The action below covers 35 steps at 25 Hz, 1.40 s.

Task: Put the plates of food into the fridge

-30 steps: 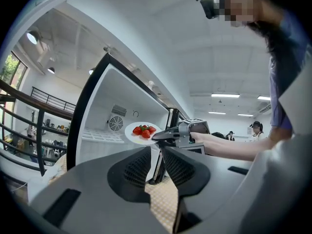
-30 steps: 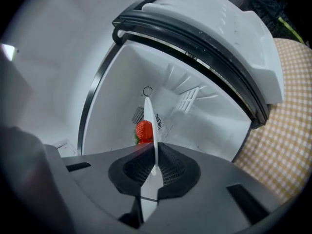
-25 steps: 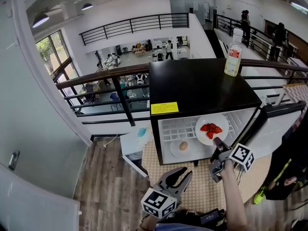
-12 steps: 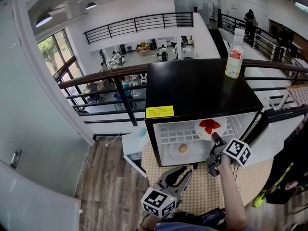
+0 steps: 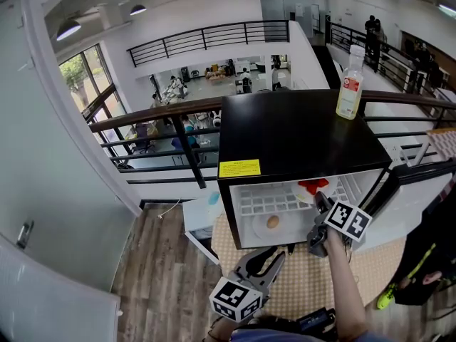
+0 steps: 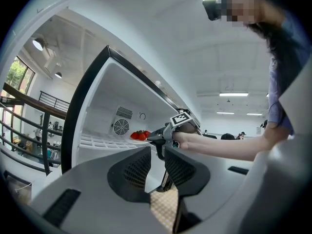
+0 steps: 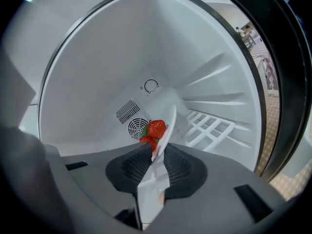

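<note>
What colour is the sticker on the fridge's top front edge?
Yellow. The sticker shows best in the head view.

An open-plan office or lab building, seen from a mezzanine: behind the fridge [image 5: 299, 141] a dark railing [image 5: 164, 112] overlooks a lower floor [image 5: 214, 77] of desks and people; tall windows [image 5: 80, 84] stand left of the fridge.

Red strawberries [image 5: 312, 185], white plate [image 7: 165, 135], black fridge [image 5: 292, 130] with yellow label [image 5: 239, 168].
</note>
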Motion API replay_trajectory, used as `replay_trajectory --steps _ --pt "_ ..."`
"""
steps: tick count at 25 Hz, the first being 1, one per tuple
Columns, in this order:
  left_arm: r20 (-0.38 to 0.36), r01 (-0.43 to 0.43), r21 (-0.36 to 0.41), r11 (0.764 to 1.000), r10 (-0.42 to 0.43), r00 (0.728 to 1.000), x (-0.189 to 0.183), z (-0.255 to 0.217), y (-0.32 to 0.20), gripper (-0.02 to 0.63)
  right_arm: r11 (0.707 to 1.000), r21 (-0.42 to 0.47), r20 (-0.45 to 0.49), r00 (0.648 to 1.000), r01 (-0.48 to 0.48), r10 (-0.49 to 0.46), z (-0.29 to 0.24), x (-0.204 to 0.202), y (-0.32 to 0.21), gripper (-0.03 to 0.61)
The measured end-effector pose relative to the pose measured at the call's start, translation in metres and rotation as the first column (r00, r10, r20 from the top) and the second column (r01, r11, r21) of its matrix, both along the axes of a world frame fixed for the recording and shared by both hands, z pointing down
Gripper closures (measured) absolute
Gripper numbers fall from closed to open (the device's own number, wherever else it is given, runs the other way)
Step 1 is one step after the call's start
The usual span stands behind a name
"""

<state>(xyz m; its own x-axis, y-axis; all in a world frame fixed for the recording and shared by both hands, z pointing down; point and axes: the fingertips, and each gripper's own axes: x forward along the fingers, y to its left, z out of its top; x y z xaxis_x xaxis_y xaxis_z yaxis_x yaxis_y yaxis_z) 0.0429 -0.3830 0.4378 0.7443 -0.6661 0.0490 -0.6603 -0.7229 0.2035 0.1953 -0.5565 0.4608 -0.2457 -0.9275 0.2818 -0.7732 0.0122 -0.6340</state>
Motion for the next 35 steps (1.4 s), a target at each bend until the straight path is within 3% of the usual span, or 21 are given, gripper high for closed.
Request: replay_trajectory --steps 11,16,18,19,20,21,27,35 --pt "-0.005 0.011 -0.009 1.000 -0.011 1.000 0.000 0.003 0.002 0.522 0.999 -0.042 -0.096 0.995 0.022 -0.026 0.000 0.004 0.007 0.475" --pt "-0.006 0.009 -0.009 1.000 -0.009 1.000 0.002 0.004 0.004 0.522 0.998 -0.054 -0.181 0.983 0.027 -0.037 0.003 0.006 0.012 0.450" --pt "-0.005 0.010 -0.012 1.000 -0.010 1.000 0.003 0.006 0.005 0.522 0.998 -0.058 -0.240 0.970 0.025 -0.038 0.004 0.008 0.012 0.427" --pt "-0.004 0.010 -0.014 1.000 -0.010 1.000 0.003 0.007 0.005 0.522 0.998 -0.061 -0.271 0.961 0.029 -0.045 0.005 0.009 0.013 0.388" --pt "-0.003 0.010 -0.015 1.000 -0.010 1.000 0.004 0.007 0.005 0.522 0.997 -0.065 -0.294 0.954 0.038 -0.055 0.006 0.009 0.013 0.306" --pt "-0.003 0.010 -0.016 1.000 -0.010 1.000 0.004 0.007 0.005 0.522 0.997 -0.069 -0.304 0.950 0.046 -0.065 0.008 0.008 0.013 0.292" --pt "-0.005 0.009 -0.014 1.000 -0.009 1.000 0.005 0.005 0.006 0.522 0.997 -0.065 -0.265 0.963 0.042 -0.058 0.008 0.009 0.019 0.291" --pt "-0.002 0.024 -0.017 1.000 -0.024 1.000 0.000 0.006 0.005 0.522 0.999 -0.051 -0.364 0.931 -0.015 -0.004 0.003 0.024 0.023 0.272"
